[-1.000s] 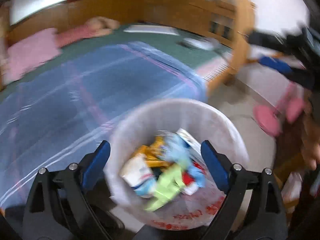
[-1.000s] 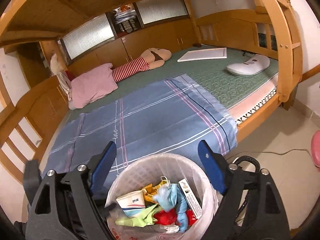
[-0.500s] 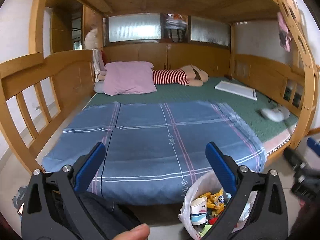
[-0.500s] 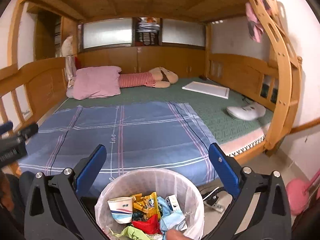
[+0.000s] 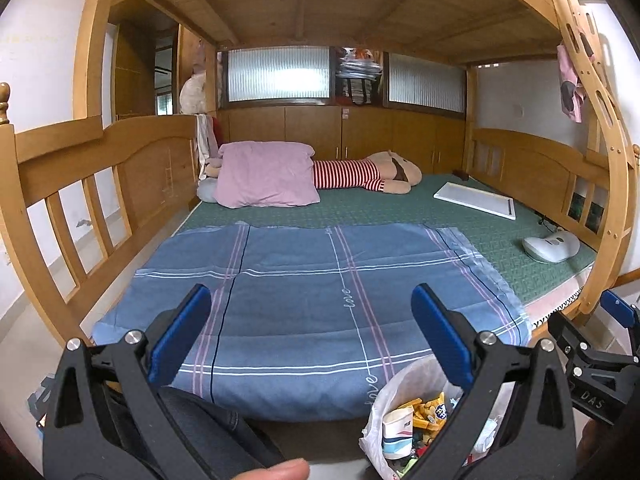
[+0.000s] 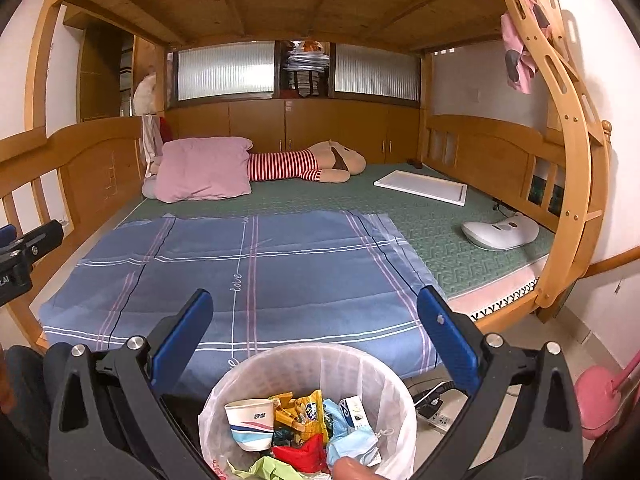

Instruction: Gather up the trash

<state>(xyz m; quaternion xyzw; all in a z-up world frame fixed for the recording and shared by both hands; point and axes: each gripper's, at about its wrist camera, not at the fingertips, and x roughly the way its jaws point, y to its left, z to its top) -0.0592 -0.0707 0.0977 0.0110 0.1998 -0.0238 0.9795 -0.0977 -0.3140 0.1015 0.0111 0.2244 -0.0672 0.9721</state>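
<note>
Both grippers have come up from looking down into the bin and now look out across the bed. A second ago the left camera was filled by the bin; now the bin sits low in its right corner.

The left gripper (image 5: 310,328) has its blue fingers spread wide, with nothing between them. The right gripper (image 6: 316,334) is spread wide too, and it holds nothing.

The round white mesh trash bin with a thin plastic bag liner (image 6: 308,364) stands on the floor at the foot of the bed, right below the right gripper. It is partly full. Inside lie a white paper cup with a red and blue stripe (image 6: 250,424), yellow snack wrappers (image 6: 308,408), a light blue face mask (image 6: 352,446), a red scrap and some crumpled green paper.

The blue checked blanket with white and pink lines (image 6: 256,264) looks smooth, and I see no trash on it. Farther back lie a pink pillow (image 6: 200,168), a soft doll in red and white stripes (image 6: 296,164), a flat white board (image 6: 420,186) and a white plastic gadget (image 6: 500,232). These do not look like trash.

So I think the picking up is done, or almost done. Some trash could be hiding on the floor where the cameras cannot see.
</note>
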